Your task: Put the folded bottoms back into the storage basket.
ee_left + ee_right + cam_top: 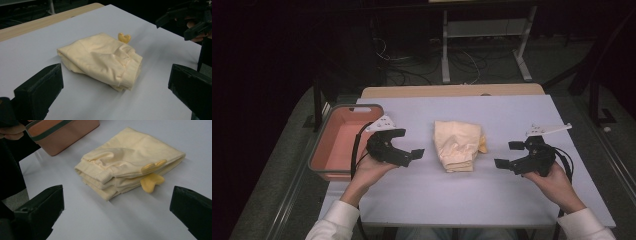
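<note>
Nearest to me, my left claw [408,144] sits in my left hand [371,167] above the tabletop [422,200], its jaws spread wide and holding nothing; my right claw [510,155] in my right hand [556,181] is just as wide apart and empty. Both point inward toward the middle, each well apart from what lies there. Between them, resting flat on the pale tabletop, is the folded cream garment [458,145], its ribbed waistband edge turned toward me. From my right claw's camera I see small yellow ties [151,180] poking out at the garment's side, one lying on the tabletop, one on the cloth. Farther off on my left, the salmon-pink bin [343,142] stands at the tabletop's left edge, just beyond my left claw.
</note>
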Motion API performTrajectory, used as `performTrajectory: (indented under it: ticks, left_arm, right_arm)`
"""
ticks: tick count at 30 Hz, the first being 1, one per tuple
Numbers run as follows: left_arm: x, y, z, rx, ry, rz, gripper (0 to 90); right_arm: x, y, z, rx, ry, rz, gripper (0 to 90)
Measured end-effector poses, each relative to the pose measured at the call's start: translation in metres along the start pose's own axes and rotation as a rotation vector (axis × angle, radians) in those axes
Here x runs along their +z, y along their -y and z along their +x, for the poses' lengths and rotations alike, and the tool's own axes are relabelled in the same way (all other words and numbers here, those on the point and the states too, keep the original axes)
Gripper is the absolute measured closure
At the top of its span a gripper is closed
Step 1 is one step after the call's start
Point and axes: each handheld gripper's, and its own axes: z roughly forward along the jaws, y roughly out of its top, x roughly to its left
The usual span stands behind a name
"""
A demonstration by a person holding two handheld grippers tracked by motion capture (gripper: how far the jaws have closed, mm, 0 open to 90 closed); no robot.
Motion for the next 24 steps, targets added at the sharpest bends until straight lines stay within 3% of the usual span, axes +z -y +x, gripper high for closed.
performTrajectory:
  ticks: [24]
  left_arm:
    - [0.012,-0.022,0.019,-0.026,-0.019,0.004,0.0]
  right_arm:
    - [0.013,-0.013,-0.009,0.026,-0.008,0.008,0.0]
